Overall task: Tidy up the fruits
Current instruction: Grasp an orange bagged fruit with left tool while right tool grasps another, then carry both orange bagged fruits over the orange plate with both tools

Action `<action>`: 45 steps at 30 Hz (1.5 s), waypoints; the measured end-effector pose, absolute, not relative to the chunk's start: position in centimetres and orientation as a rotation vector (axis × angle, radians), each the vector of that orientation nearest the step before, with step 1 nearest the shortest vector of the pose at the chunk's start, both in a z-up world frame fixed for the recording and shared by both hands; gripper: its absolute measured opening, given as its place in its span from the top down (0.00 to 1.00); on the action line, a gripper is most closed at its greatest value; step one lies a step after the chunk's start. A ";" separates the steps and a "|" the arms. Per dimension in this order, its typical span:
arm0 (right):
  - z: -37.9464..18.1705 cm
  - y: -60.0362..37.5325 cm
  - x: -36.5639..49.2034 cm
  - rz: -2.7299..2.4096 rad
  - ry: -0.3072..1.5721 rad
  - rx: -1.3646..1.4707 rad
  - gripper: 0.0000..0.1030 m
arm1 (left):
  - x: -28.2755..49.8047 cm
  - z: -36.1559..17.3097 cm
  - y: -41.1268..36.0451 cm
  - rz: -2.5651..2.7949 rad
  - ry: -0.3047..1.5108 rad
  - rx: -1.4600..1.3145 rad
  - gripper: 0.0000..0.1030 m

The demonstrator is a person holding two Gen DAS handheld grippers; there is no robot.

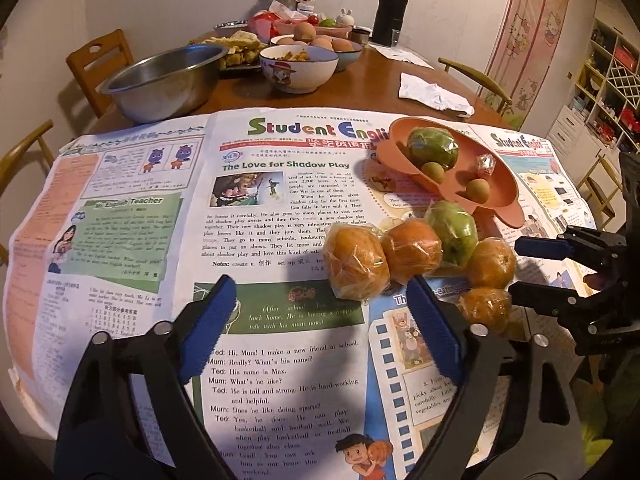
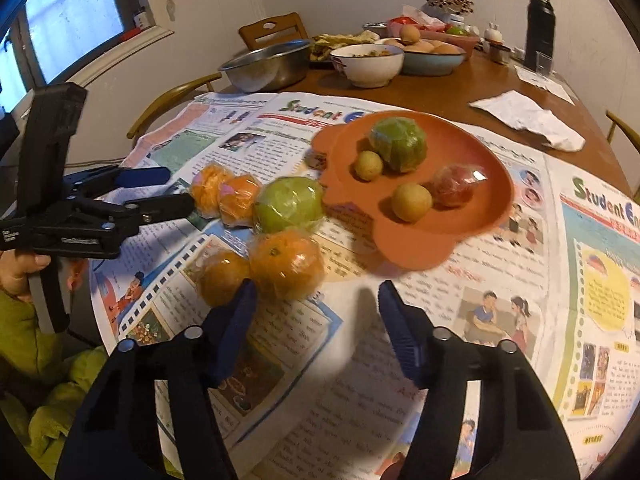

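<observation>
An orange plate [image 2: 472,224] [image 1: 500,204] lies on newspaper. On it sit a wrapped green fruit [image 2: 398,143] [image 1: 432,147], two small tan fruits [image 2: 411,202] [image 2: 368,165] and a wrapped red fruit [image 2: 456,186]. Beside the plate lie several wrapped oranges [image 2: 286,264] [image 1: 355,263] and a wrapped green apple [image 2: 288,204] [image 1: 451,236]. My left gripper [image 1: 320,292] is open and empty, just short of the oranges; it also shows in the right wrist view [image 2: 176,190]. My right gripper [image 2: 316,292] is open and empty beside the nearest oranges; it also shows in the left wrist view [image 1: 524,268].
Newspaper [image 1: 280,216] covers the near part of the round wooden table [image 2: 440,92]. Farther back stand a steel basin [image 1: 164,80], food bowls [image 1: 298,66], eggs, a black thermos [image 1: 390,10] and a crumpled tissue [image 1: 434,94]. Wooden chairs [image 1: 98,60] ring the table.
</observation>
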State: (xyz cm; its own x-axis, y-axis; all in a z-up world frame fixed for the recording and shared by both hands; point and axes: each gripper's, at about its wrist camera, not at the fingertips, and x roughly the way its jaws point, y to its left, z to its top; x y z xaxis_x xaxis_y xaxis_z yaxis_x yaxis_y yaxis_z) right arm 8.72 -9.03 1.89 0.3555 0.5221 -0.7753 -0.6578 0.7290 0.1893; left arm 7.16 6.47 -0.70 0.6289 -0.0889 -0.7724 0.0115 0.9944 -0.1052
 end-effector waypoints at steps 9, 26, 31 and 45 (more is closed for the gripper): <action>1.8 -7.4 9.7 0.823 0.934 -0.191 0.55 | 8.2 -1.4 6.8 -0.085 0.898 -0.111 0.35; 1.7 -7.9 10.4 0.819 0.927 -0.166 0.62 | 10.5 -2.0 7.0 -0.142 0.912 -0.142 0.56; 1.8 -8.1 10.4 0.815 0.922 -0.161 0.62 | 10.8 -2.2 6.6 -0.164 0.917 -0.142 0.65; 4.9 -9.9 9.6 0.816 0.836 -0.121 0.63 | 9.8 1.3 6.6 -0.163 0.841 -0.135 0.65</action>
State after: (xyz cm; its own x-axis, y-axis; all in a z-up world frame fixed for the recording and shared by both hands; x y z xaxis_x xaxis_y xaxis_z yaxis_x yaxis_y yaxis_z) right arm 9.61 -9.94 4.89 0.3926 0.5961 -0.7004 -0.6862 0.6969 0.2084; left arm 9.85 6.61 1.31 0.6554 -0.1970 -0.7291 0.0902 0.9789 -0.1834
